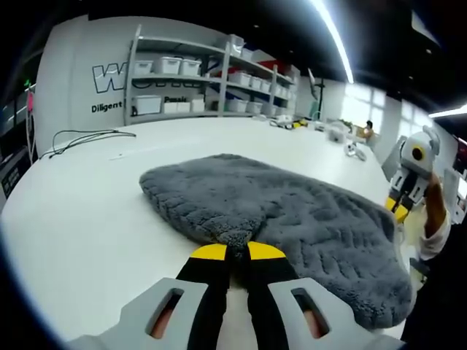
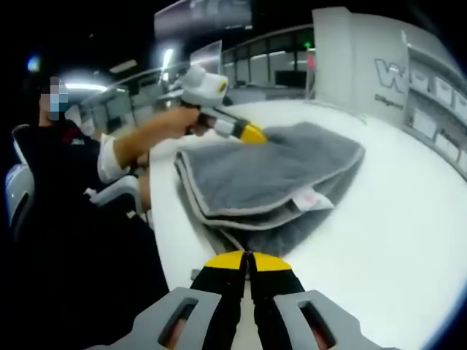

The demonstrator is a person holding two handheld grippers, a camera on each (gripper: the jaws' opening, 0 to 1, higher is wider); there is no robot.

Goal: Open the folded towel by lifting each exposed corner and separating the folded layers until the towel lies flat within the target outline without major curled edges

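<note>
Both grippers closed, left gripper [image 1: 237,251] pinching grey towel [image 1: 292,219] edge at 6 o'clock on table [image 1: 87,211], right gripper [image 2: 246,257] likewise; uneven pulling could bunch layers.

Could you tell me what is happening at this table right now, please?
A person holding a gripper in each hand is working on a grey towel lying folded on a white table. The left gripper has its fingers shut on the towel's near edge. The right gripper sits closed at another edge, though whether it actually holds cloth is unclear. The towel is still in layers, with a white label showing, so unfolding has barely begun.
</note>
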